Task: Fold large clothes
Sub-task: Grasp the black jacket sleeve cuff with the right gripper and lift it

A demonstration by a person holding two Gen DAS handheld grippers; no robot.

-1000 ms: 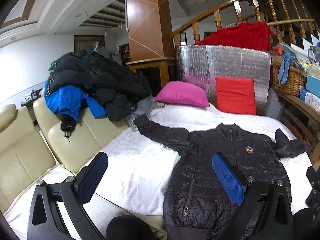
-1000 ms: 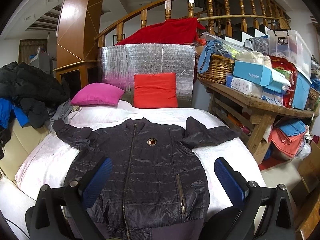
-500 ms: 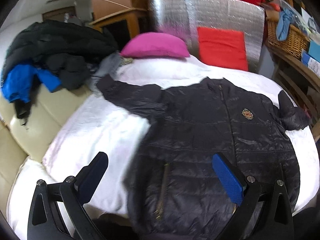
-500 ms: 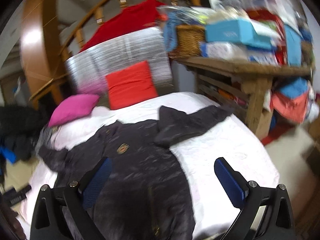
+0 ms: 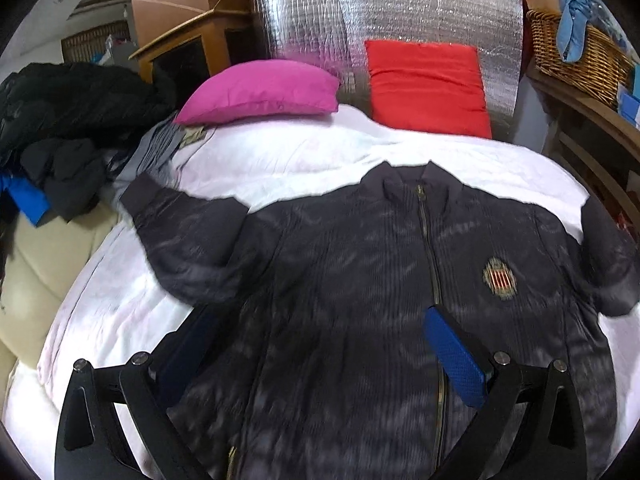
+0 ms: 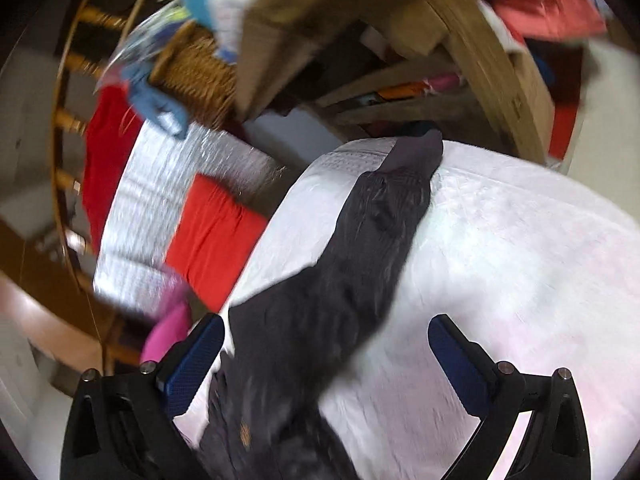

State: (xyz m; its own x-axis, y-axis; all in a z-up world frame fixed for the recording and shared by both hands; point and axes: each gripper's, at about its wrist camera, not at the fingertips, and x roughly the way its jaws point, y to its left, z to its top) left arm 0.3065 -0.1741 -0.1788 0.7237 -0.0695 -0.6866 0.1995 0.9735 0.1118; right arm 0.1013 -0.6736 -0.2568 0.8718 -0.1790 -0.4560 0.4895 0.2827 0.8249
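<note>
left wrist: one black jacket (image 5: 360,280), two pillows, both grippers spread.

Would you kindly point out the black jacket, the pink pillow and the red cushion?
black jacket (image 5: 360,280), left wrist view, chest panel.
pink pillow (image 5: 264,92), left wrist view, middle.
red cushion (image 5: 426,84), left wrist view, front face.

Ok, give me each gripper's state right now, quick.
Left gripper: open, holding nothing, over the black jacket.
Right gripper: open, holding nothing, over the jacket's sleeve.
</note>
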